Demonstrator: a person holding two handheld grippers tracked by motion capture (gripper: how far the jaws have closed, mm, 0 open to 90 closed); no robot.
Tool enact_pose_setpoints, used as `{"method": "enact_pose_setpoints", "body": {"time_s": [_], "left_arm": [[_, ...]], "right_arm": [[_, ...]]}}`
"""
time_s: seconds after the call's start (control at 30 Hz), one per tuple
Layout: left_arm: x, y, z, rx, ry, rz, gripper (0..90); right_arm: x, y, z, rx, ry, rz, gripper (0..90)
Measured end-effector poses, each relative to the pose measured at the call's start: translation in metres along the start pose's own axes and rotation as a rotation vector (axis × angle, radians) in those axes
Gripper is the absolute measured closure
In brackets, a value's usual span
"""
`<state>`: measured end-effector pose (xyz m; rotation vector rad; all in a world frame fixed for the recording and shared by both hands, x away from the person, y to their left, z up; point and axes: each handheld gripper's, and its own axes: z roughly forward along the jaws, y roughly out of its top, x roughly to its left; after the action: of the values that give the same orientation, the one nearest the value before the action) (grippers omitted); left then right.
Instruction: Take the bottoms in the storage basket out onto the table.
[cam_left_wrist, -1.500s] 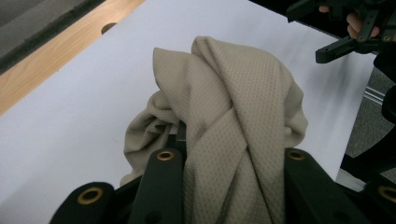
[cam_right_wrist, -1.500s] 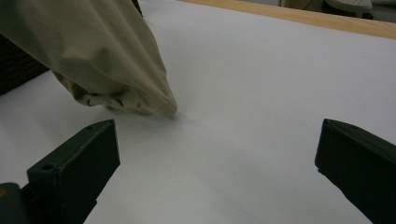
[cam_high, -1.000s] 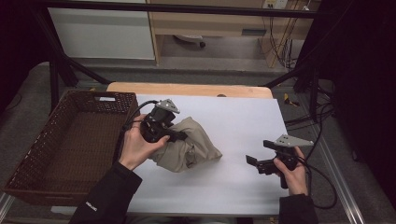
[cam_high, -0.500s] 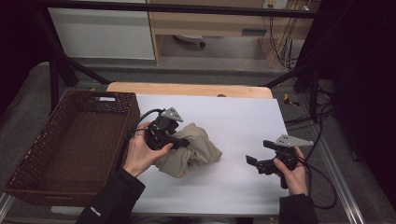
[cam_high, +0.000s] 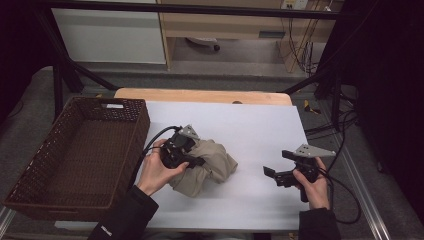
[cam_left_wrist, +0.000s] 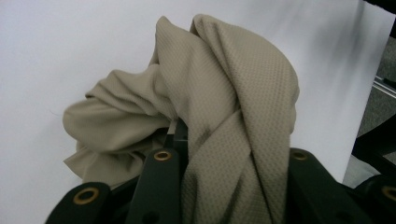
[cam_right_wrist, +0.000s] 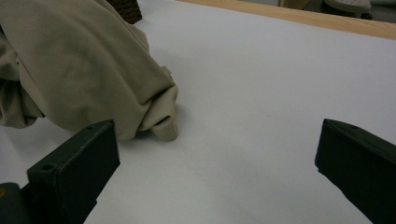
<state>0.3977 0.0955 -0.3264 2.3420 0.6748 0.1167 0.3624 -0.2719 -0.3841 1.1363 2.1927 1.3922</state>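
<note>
Left gripper (cam_high: 192, 161) fingers clamped on bunched beige cloth (cam_high: 212, 165) on white worktop (cam_high: 250, 125), right gripper (cam_high: 275, 172) fingers wide apart, brown basket (cam_high: 75, 155) beside cloth.

Empty-looking wicker basket (cam_high: 80, 155) beside white table (cam_high: 250, 125).

The cloth (cam_high: 207, 167) was beige with a fine dotted knit texture, plain otherwise. The counter (cam_high: 250, 125) was white on top, with a pale wooden strip along its far edge. The basket (cam_high: 75, 160) was dark brown wicker. Both grippers had black fingers (cam_right_wrist: 74, 168) with small brass-coloured rivets, and each carried a grey plate. The person's sleeves (cam_high: 120, 220) were black.
</note>
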Motion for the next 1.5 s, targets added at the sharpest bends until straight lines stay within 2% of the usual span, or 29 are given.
{"method": "enact_pose_setpoints", "body": {"time_s": [0.73, 1.07, 1.17, 1.5], "left_arm": [[-0.005, -0.016, 0.023, 0.048, -0.014, -0.004, 63.9], [-0.005, -0.019, 0.027, 0.067, -0.008, -0.015, 47.7], [-0.004, -0.018, 0.026, 0.064, -0.015, -0.022, 39.6], [-0.006, -0.016, 0.017, 0.057, 0.001, -0.006, 25.1]], "right_arm": [[0.0, 0.0, 0.0, -0.003, 0.001, 0.001, 0.4], [0.0, 0.0, 0.0, -0.002, 0.0, 0.002, 0.4], [0.0, 0.0, 0.0, -0.003, 0.001, 0.001, 0.4], [0.0, 0.0, -0.001, -0.006, 0.0, 0.002, 0.4]]}}
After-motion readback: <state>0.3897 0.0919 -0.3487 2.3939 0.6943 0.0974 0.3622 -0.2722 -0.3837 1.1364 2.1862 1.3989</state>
